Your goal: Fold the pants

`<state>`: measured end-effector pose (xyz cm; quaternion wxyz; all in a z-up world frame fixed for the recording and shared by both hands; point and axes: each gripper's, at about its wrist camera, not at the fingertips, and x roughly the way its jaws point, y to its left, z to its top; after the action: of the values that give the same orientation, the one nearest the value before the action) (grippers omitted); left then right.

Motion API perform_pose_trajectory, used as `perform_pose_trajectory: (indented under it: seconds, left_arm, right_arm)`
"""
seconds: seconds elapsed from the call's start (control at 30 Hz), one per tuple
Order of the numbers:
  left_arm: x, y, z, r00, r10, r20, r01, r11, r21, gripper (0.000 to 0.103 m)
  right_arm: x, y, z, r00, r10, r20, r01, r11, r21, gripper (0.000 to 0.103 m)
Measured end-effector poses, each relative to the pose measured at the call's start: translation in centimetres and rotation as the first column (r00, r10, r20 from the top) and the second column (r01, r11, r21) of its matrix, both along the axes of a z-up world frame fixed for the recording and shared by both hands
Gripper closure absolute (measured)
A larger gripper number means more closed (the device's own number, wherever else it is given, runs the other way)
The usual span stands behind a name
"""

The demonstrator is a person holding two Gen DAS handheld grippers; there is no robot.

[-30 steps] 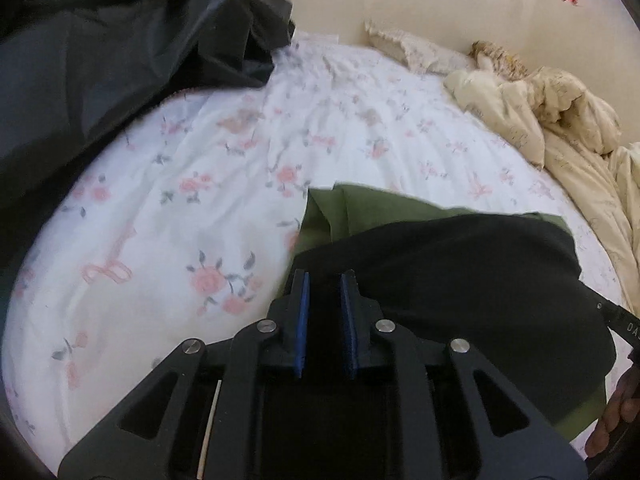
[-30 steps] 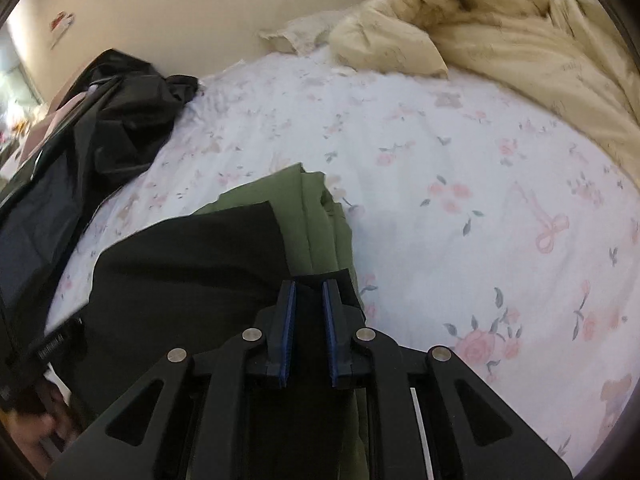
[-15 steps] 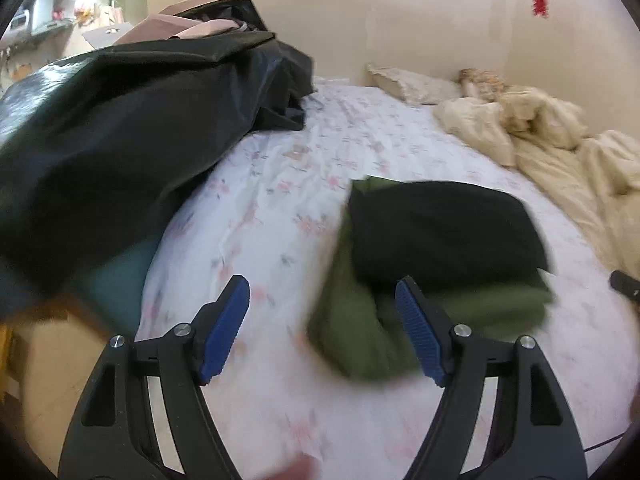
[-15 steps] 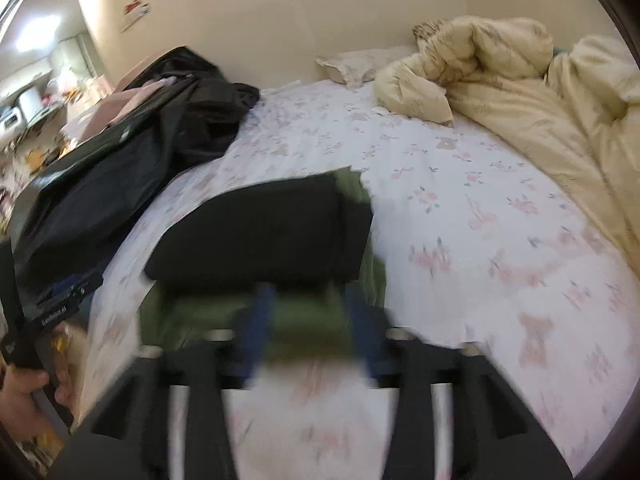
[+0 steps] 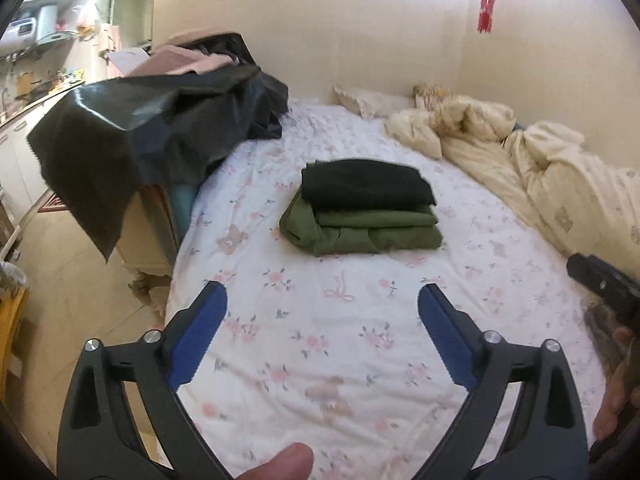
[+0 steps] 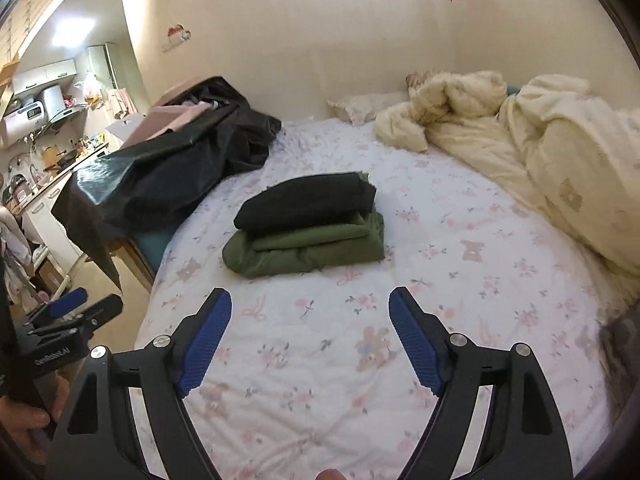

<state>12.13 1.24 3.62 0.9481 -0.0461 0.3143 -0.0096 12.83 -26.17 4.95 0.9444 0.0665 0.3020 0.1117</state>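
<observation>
Folded black pants (image 5: 366, 186) lie on top of a folded green garment (image 5: 360, 232) in the middle of the floral bed sheet (image 5: 340, 340). The stack also shows in the right wrist view, black pants (image 6: 308, 200) on the green garment (image 6: 308, 248). My left gripper (image 5: 322, 300) is open and empty, held back from the stack over the sheet. My right gripper (image 6: 310, 306) is open and empty, also well short of the stack. The left gripper shows at the left edge of the right wrist view (image 6: 68, 304).
A black plastic-like cover (image 5: 152, 128) is heaped over furniture at the bed's left. A cream duvet (image 5: 540, 176) is bunched along the right side, with a pillow (image 5: 368, 100) by the wall. The floor (image 5: 60, 280) lies left of the bed.
Both grippers were shut on the black pants a second ago. They have opened, let go and pulled back from the stack, which now lies on the bed.
</observation>
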Motion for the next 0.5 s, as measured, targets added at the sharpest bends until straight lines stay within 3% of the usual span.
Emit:
perform_pose_trajectory:
  seconds: [0.13, 0.37, 0.5]
  left_arm:
    - [-4.0, -0.7, 1.0, 0.997, 0.003, 0.078, -0.006, 0.999, 0.038, 0.0]
    - [-8.4, -1.1, -0.2, 0.993, -0.007, 0.117, -0.002, 0.998, 0.069, 0.0]
    - [-8.4, -1.4, -1.9, 0.998, 0.011, 0.062, -0.014, 0.998, 0.054, 0.0]
  right_arm:
    - [-4.6, 0.6, 0.3, 0.997, -0.01, 0.076, 0.012, 0.999, -0.035, 0.009]
    - [-8.6, 1.5, -2.3, 0.996, -0.028, 0.081, 0.031, 0.999, -0.04, 0.007]
    - [-9.2, 2.4, -2.9, 0.994, -0.024, 0.104, 0.03, 0.997, -0.064, 0.007]
